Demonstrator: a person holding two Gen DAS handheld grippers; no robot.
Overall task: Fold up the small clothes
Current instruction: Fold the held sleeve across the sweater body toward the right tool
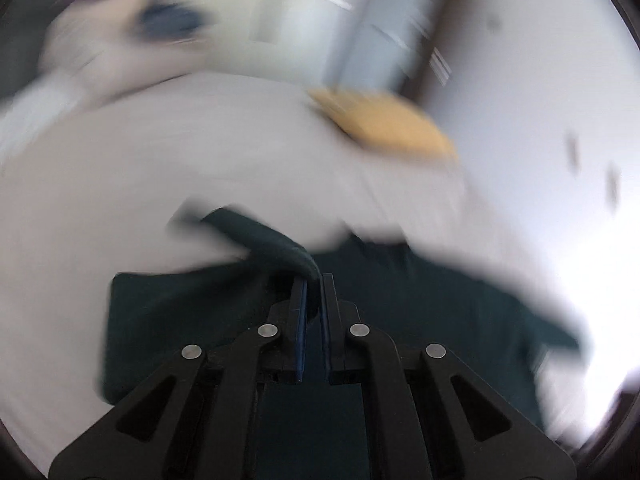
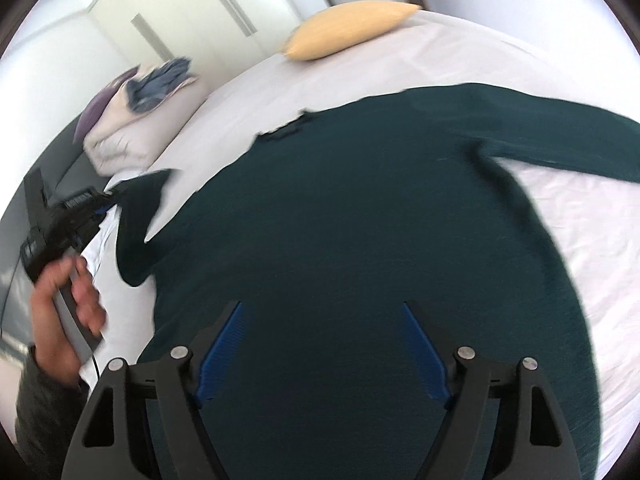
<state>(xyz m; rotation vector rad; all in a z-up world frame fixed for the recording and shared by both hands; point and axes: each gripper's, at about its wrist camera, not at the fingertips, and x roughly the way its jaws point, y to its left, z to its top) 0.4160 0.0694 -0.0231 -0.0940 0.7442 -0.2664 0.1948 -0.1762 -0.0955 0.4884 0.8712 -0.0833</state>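
Observation:
A dark green long-sleeved sweater [image 2: 360,220] lies spread on a white bed sheet [image 2: 560,220], its right sleeve stretched out to the right. My left gripper [image 1: 314,280] is shut on the end of the left sleeve [image 1: 272,240] and holds it lifted; the left wrist view is blurred. In the right wrist view this gripper [image 2: 94,204] shows at the left, held by a hand, with the sleeve cuff [image 2: 136,192] in it. My right gripper [image 2: 322,308] is open and empty, over the sweater's lower body.
A yellow pillow [image 2: 352,28] lies at the far end of the bed, also in the left wrist view [image 1: 384,124]. A pale pillow with crumpled blue clothing [image 2: 160,84] lies at the far left. White wardrobe doors [image 2: 192,12] stand behind.

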